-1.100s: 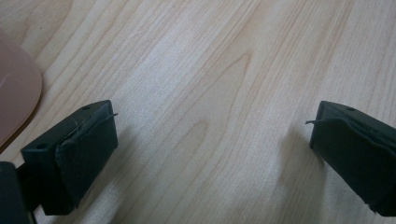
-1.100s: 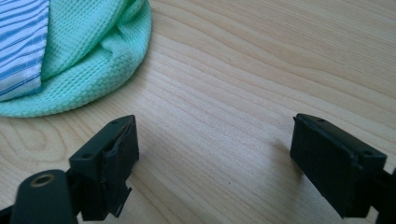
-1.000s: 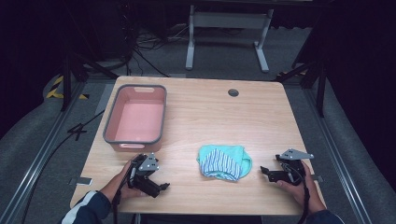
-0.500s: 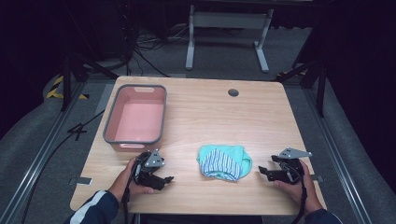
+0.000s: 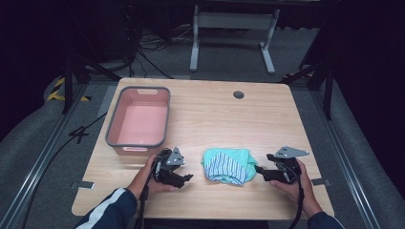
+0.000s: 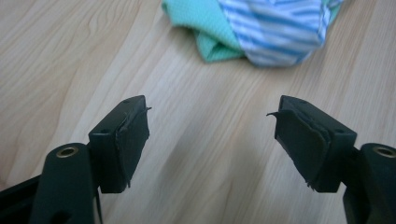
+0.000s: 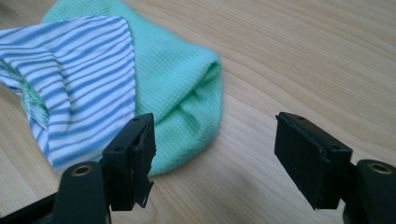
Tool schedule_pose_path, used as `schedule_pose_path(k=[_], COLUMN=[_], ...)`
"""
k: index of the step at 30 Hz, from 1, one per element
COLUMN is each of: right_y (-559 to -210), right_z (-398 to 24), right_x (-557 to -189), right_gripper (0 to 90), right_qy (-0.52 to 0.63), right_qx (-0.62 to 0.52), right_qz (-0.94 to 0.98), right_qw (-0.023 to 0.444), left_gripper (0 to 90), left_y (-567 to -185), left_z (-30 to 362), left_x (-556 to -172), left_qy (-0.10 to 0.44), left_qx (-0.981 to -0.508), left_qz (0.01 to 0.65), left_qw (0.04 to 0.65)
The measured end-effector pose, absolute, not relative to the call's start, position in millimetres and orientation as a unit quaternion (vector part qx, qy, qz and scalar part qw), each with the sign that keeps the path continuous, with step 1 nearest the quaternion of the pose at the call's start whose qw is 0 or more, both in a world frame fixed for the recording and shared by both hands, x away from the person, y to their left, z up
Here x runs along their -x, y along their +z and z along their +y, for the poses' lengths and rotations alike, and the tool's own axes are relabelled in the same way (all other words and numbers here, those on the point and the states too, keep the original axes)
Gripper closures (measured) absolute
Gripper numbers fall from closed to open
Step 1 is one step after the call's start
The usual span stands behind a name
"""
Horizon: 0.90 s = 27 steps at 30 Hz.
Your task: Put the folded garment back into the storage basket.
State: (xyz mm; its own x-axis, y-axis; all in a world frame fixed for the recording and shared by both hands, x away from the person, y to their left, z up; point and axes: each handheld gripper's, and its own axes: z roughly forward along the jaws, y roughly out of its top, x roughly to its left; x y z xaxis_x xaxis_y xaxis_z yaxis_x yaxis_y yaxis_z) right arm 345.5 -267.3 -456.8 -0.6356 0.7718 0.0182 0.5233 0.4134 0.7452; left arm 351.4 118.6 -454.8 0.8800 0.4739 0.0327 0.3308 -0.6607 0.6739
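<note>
A crumpled cloth (image 5: 229, 165), mint green with a blue-and-white striped part, lies on the wooden table (image 5: 215, 119) near its front edge. My left gripper (image 5: 185, 177) rests just left of the cloth, apart from it, jaws open with nothing between them. In the left gripper view (image 6: 210, 126) the cloth (image 6: 261, 28) lies ahead. My right gripper (image 5: 260, 171) sits just right of the cloth, open. In the right gripper view (image 7: 215, 149) its left jaw is close against the green edge of the cloth (image 7: 140, 79); I cannot tell if they touch.
A pink bin with a grey rim (image 5: 139, 119) stands at the table's left, behind my left hand. A round cable hole (image 5: 238, 94) sits near the far edge. A metal stand (image 5: 229, 28) is on the floor beyond the table.
My left gripper has moved right toward the cloth. My right gripper has crept left toward it. The cloth has not moved.
</note>
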Motion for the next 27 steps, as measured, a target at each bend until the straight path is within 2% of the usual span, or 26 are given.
schedule_pose_path(k=[11, 18, 27], right_y=[-458.6, -464.3, -474.1], right_z=[-244.0, -231.8, -226.2], right_x=[-357.1, -365.9, -371.6], right_gripper=[31.4, 31.4, 31.4], right_qy=[0.350, 0.334, 0.323], right_qx=[-0.392, -0.393, -0.405], right_qz=[0.834, 0.841, 0.841], right_qw=[0.168, 0.165, 0.156], left_gripper=[31.4, 30.2, 25.2], left_y=[-453.6, -466.7, -478.3], left_z=[81.9, 68.7, 68.6], left_x=[-384.6, -395.8, -402.3], left_qy=[0.115, 0.108, 0.071], left_qx=[-0.891, -0.895, -0.893], left_qz=[0.245, 0.248, 0.265], left_qw=[0.366, 0.356, 0.358])
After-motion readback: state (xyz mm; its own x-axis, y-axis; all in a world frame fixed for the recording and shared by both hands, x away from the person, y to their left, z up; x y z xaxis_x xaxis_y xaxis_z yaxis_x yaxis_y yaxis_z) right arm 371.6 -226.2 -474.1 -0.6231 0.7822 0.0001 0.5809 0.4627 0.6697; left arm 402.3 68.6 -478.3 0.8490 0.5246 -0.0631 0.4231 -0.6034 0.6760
